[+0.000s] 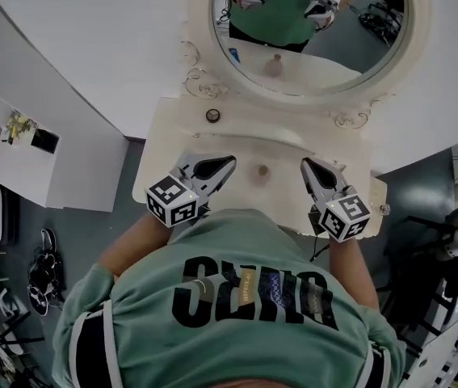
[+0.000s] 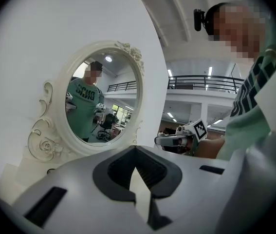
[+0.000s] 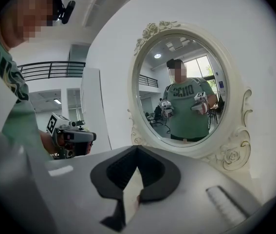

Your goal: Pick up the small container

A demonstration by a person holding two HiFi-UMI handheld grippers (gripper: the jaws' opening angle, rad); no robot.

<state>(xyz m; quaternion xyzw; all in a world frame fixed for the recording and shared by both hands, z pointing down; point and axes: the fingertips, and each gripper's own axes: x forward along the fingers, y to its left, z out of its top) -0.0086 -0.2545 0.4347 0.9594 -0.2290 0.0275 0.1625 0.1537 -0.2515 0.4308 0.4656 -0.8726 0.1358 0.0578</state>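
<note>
While both pairs of jaws were closed on nothing, the left gripper (image 1: 230, 162) and right gripper (image 1: 304, 162) hung over the near edge of the vanity table (image 1: 172, 132). The small container (image 1: 262, 170) stood between them, untouched, before the mirror (image 1: 309, 63). This looked like the approach. Next, one gripper would need to open and straddle the container.

Brightly and evenly lit from ceiling strip lights (image 2: 209, 72), with only soft shadows. Nearly washed out on the white wall (image 1: 75, 47) and vanity top (image 1: 172, 132) in the head view. Heavily bent by fisheye in both gripper views, black at the corners. Soft on the near body of the left gripper (image 2: 137, 154); sharp on the far mirror (image 3: 181, 87)
</note>
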